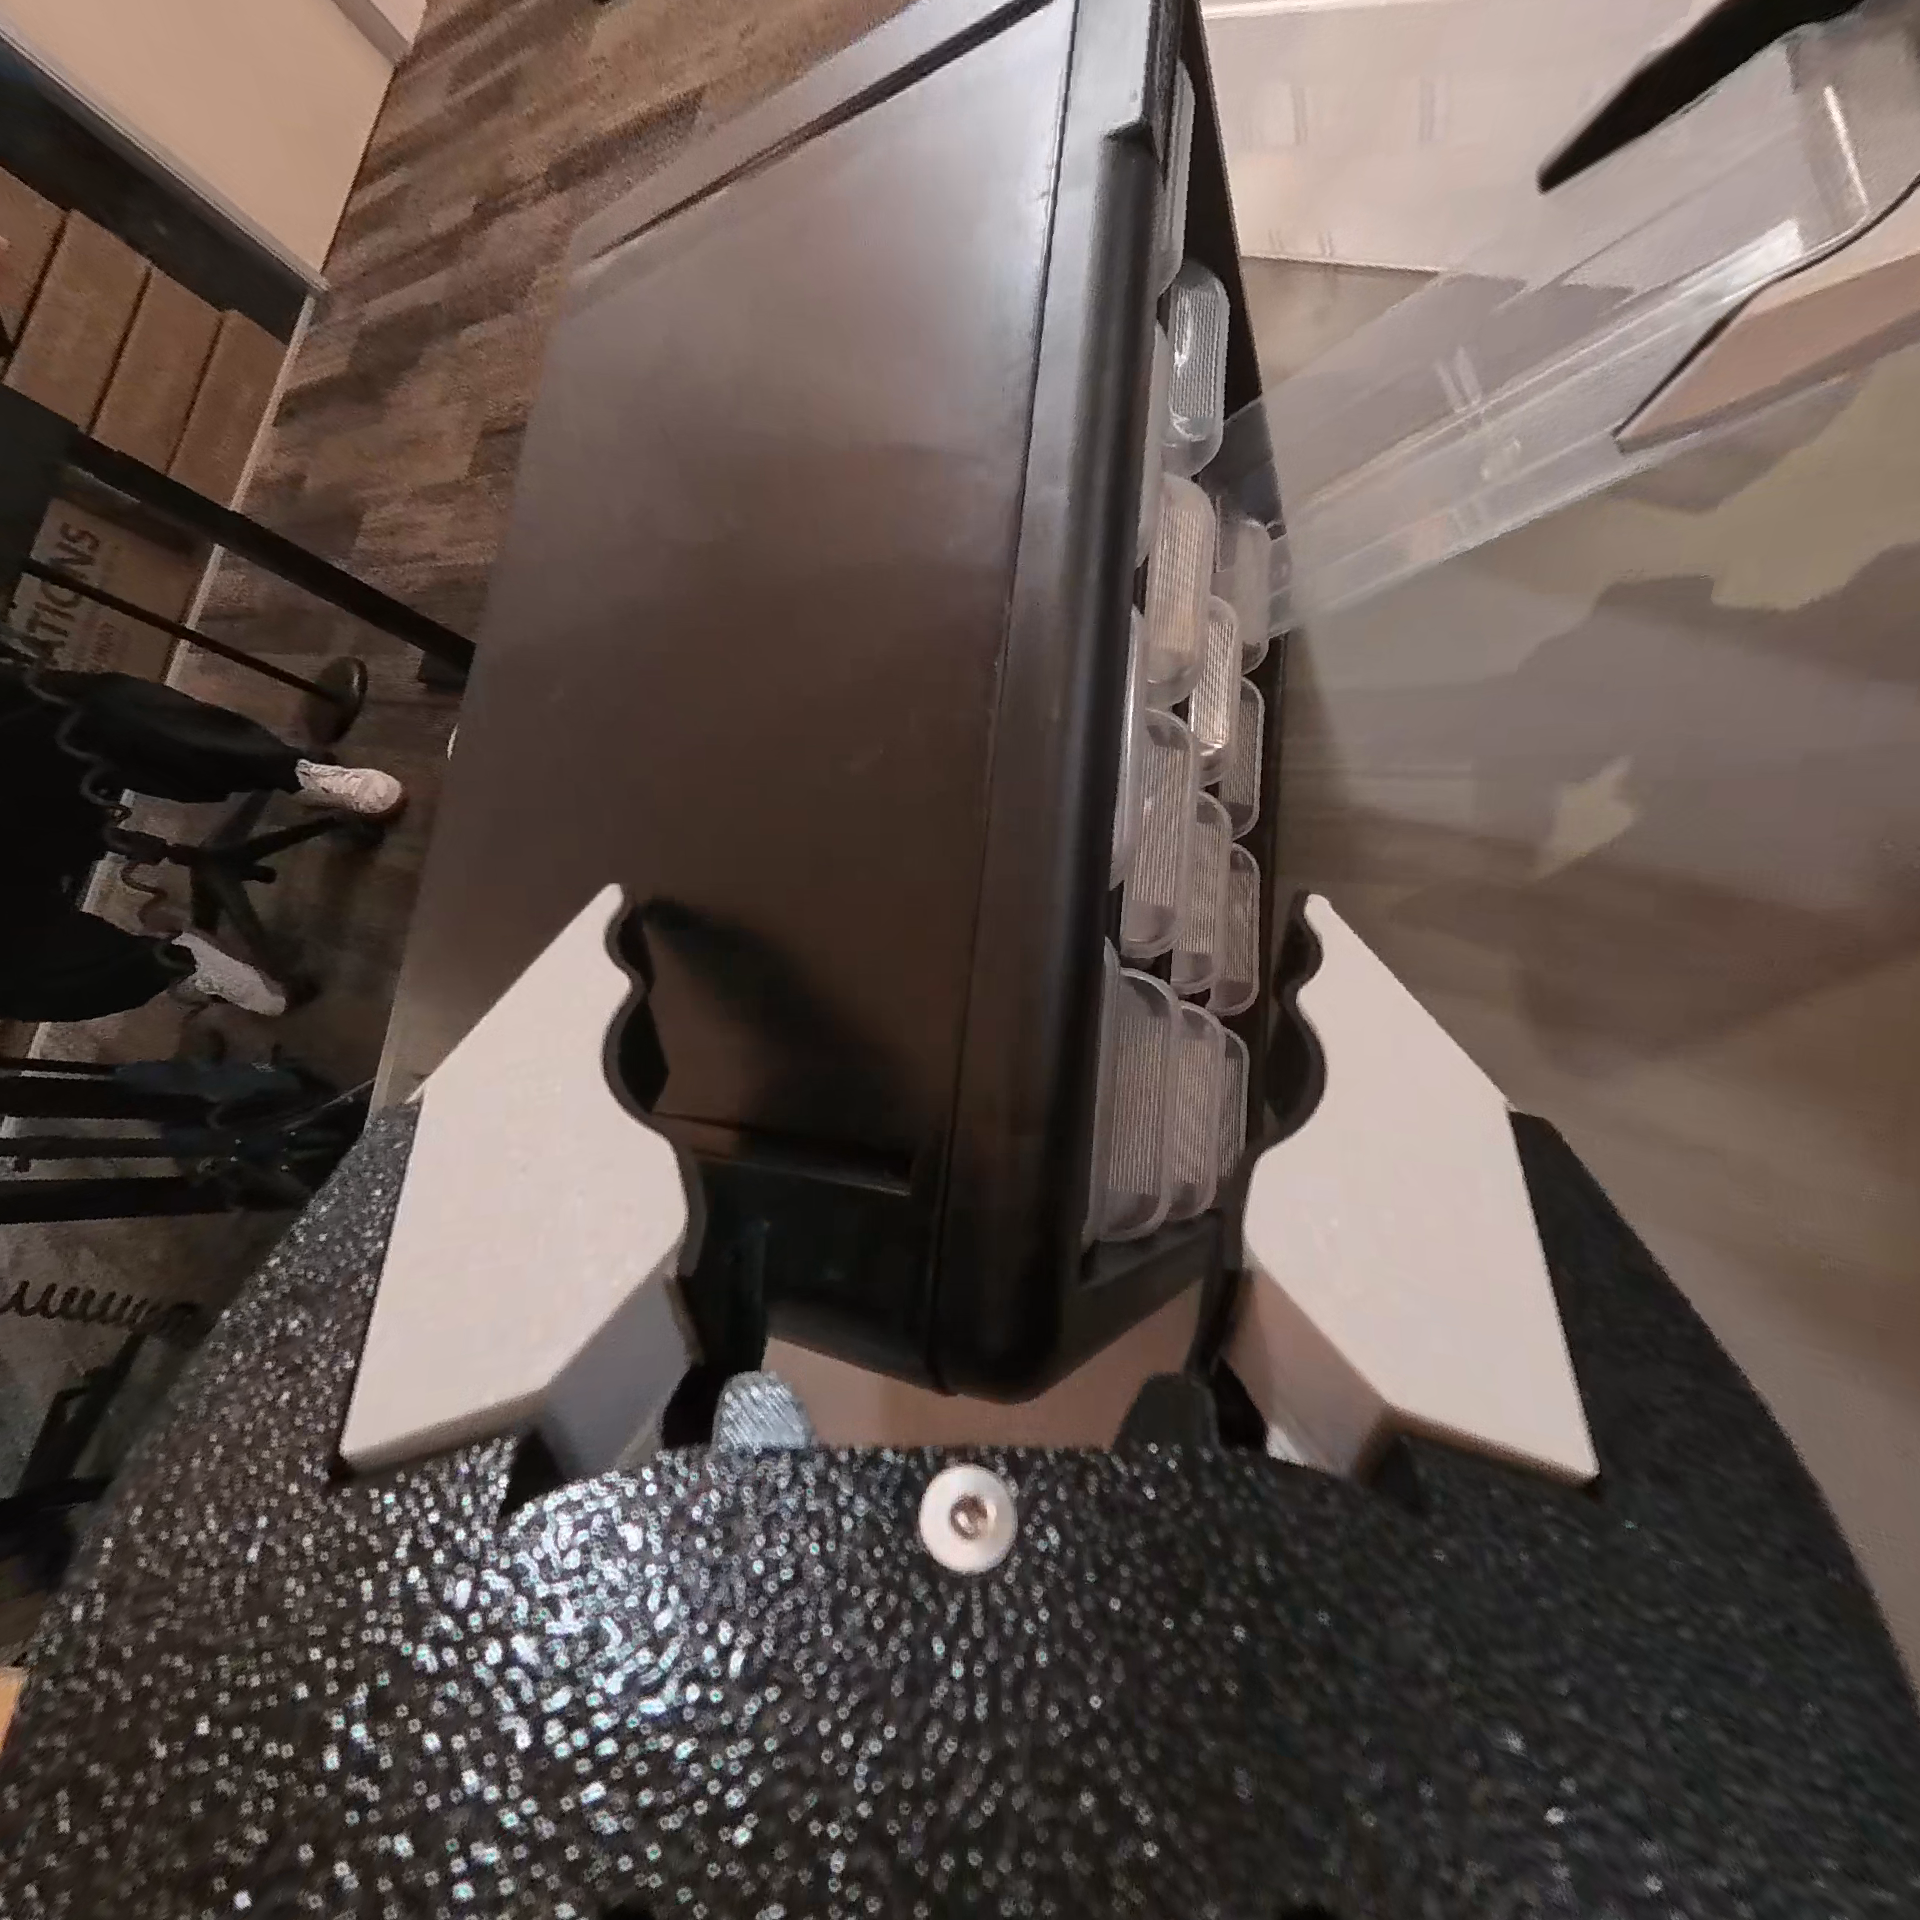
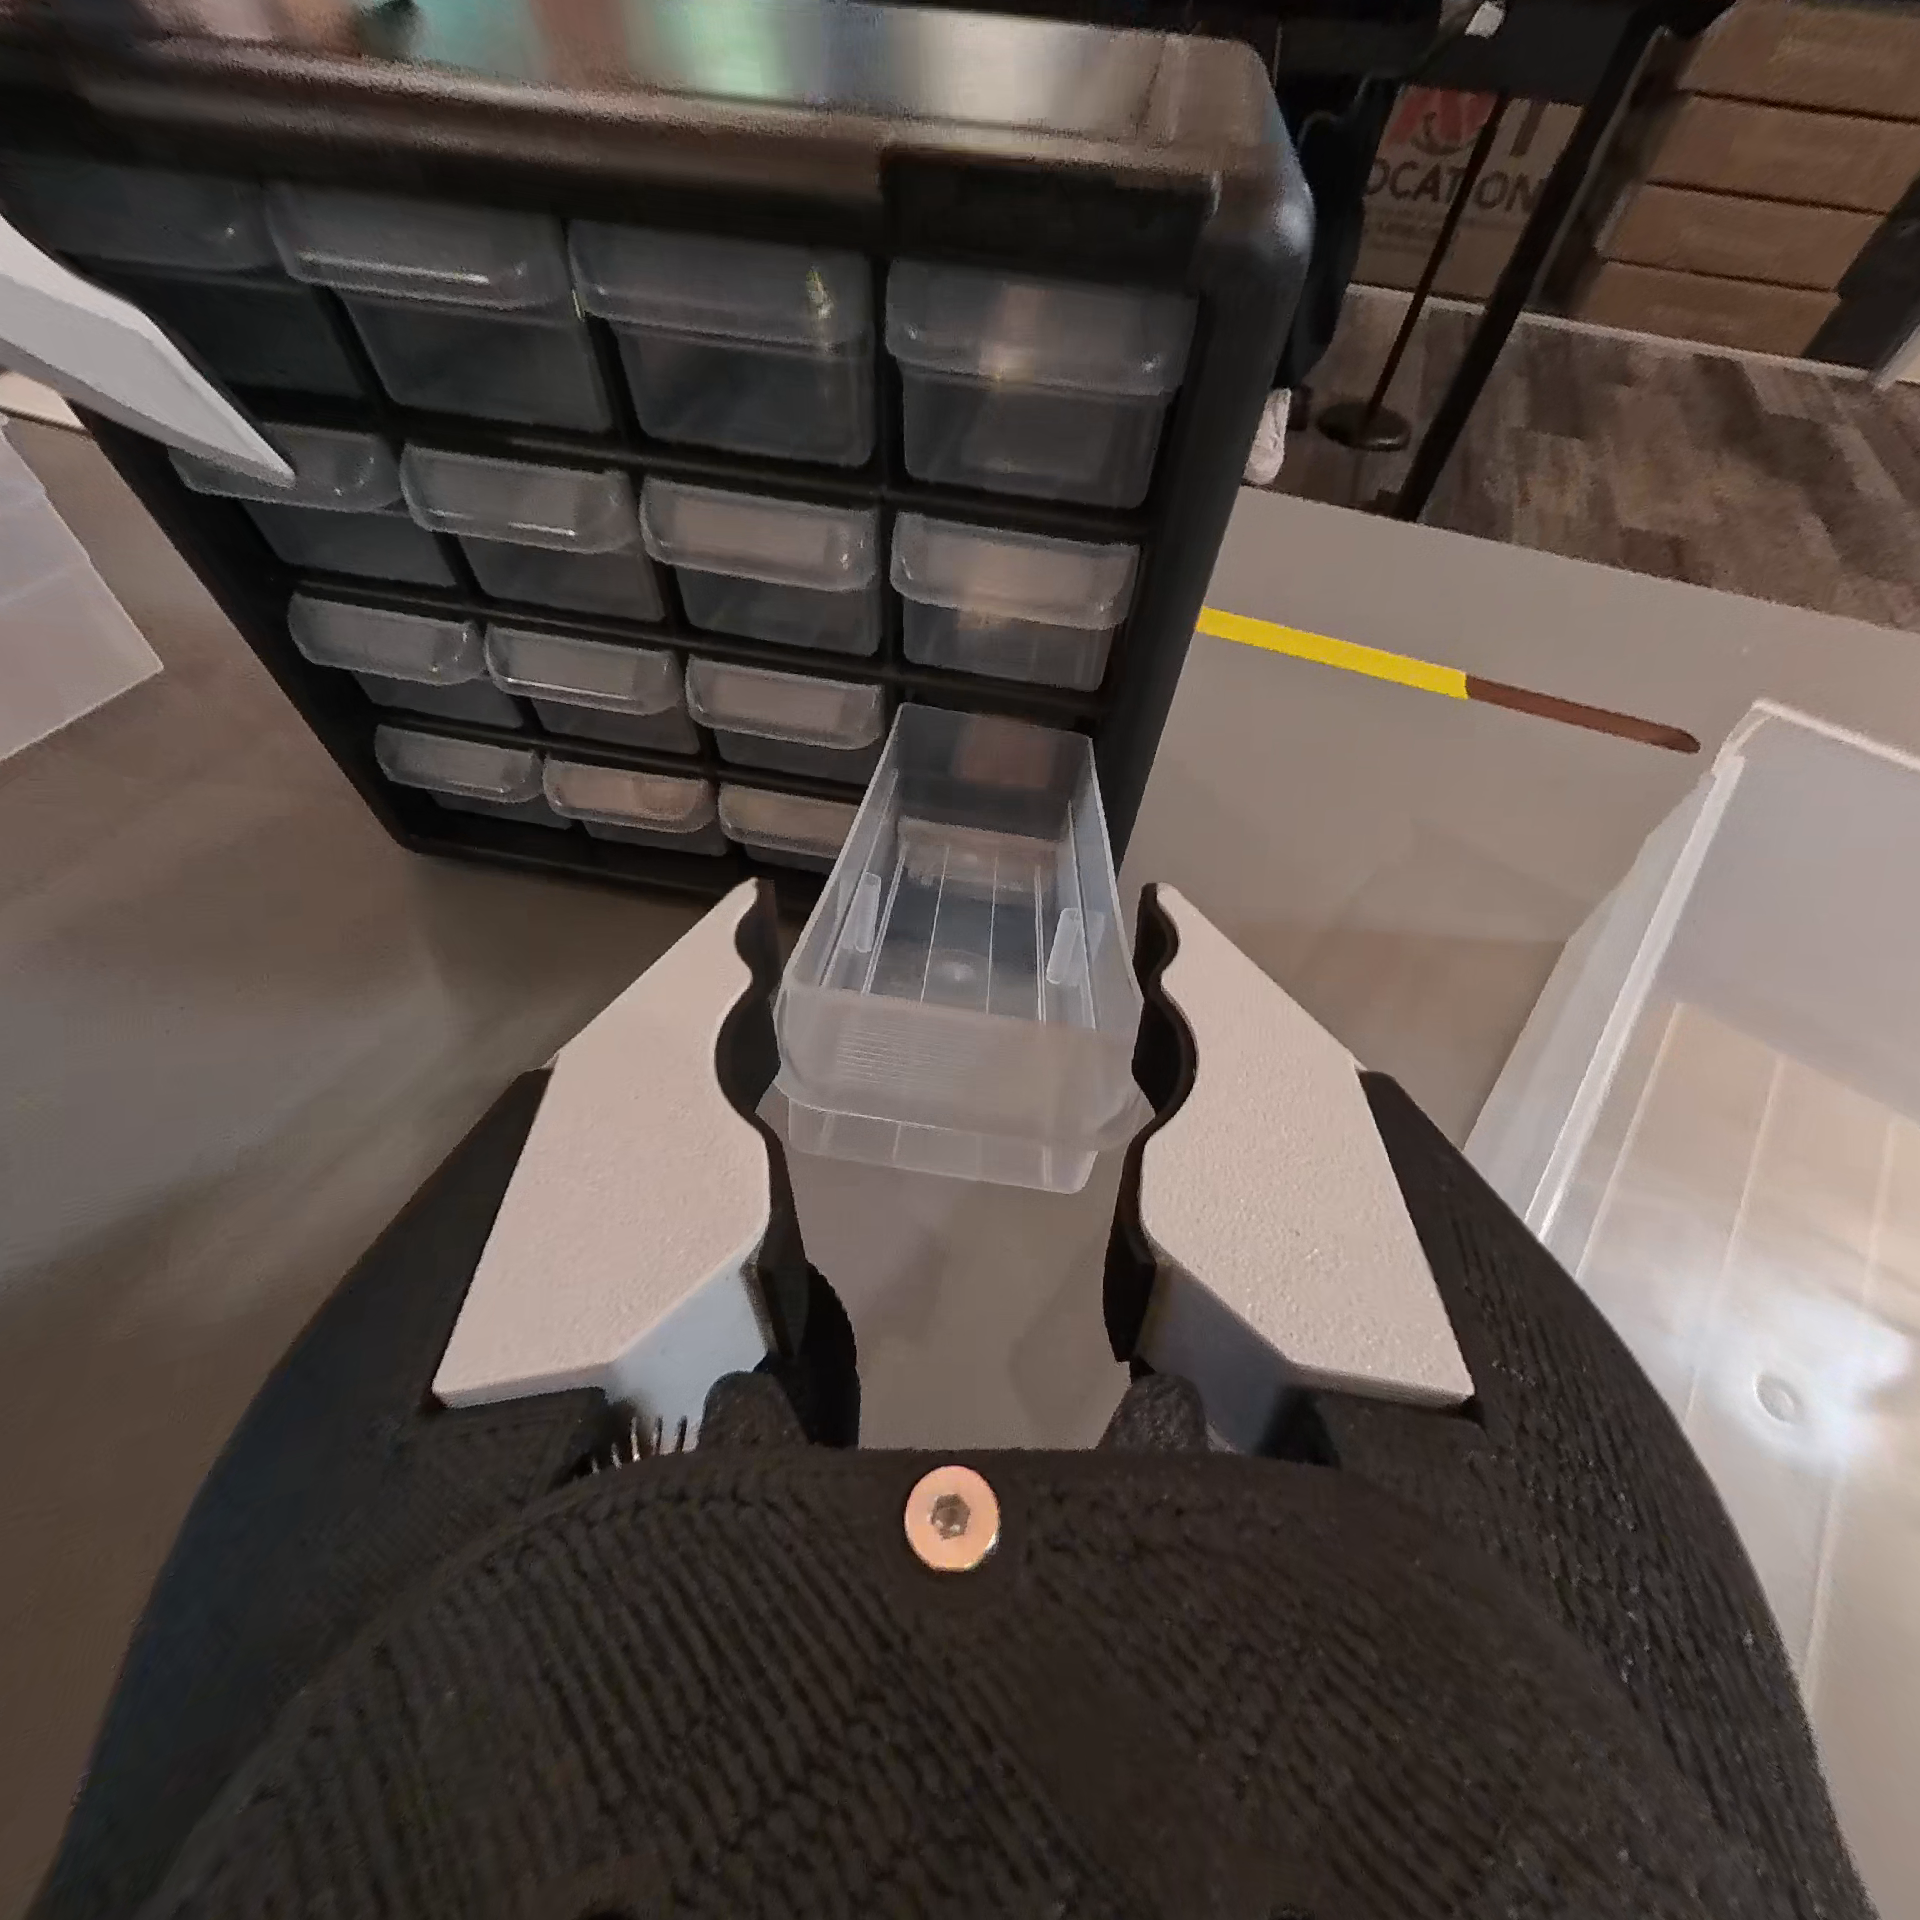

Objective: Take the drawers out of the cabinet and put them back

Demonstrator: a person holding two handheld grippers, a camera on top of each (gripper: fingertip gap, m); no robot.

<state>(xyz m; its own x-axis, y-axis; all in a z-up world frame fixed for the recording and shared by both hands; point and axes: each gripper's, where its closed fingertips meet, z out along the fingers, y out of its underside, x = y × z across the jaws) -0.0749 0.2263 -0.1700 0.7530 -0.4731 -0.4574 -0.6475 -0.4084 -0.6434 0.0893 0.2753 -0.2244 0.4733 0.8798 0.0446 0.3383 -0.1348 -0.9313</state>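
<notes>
Right gripper [image 2: 951,997] jaws pinch the clear drawer [image 2: 951,966], half out of the bottom-right slot of the black cabinet [image 2: 1226,239] on the bench [image 2: 260,987]. Left gripper [image 1: 961,1039], jaws spread, straddles the cabinet's corner, likely bracing it against the pull.

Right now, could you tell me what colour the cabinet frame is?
Black; the cabinet frame shows best in the right wrist view.

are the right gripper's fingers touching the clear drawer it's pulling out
Touching. In the right wrist view both black finger pads press against the sides of the clear drawer front, no gap on either side; right gripper shut on it.
</notes>
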